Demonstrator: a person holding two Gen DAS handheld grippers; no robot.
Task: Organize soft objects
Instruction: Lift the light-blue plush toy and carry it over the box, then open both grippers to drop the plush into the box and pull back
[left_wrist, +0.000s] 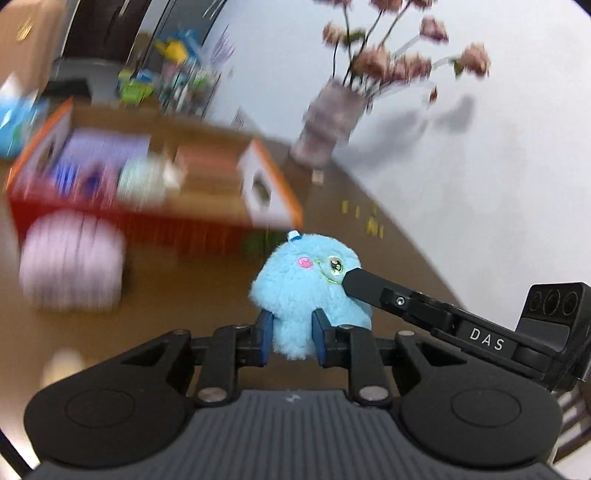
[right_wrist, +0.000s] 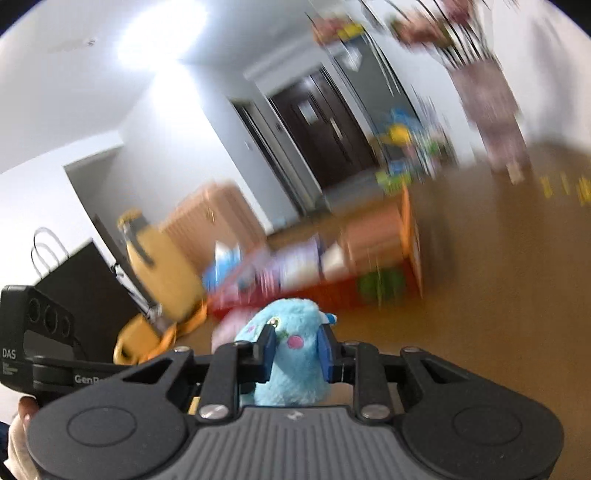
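Note:
A fluffy light-blue plush toy (left_wrist: 306, 269) with pink cheeks is held between both grippers, above the brown surface. My left gripper (left_wrist: 291, 325) is shut on its lower part, the blue pads pressing into the fur. From the right, a black finger (left_wrist: 369, 286) of my right gripper reaches the toy's face by the eye. In the right wrist view the same plush toy (right_wrist: 291, 384) sits squeezed between the pads of my right gripper (right_wrist: 297, 343). The left gripper's body (right_wrist: 44, 332) shows at the left edge there.
A red and orange box (left_wrist: 166, 229) holding several soft items lies behind the toy, blurred. A pink cushion-like thing (left_wrist: 70, 266) sits in front of it. A vase of dried flowers (left_wrist: 328, 122) stands by the white wall. A yellow suitcase (right_wrist: 159, 266) and black bag (right_wrist: 85, 288) stand far left.

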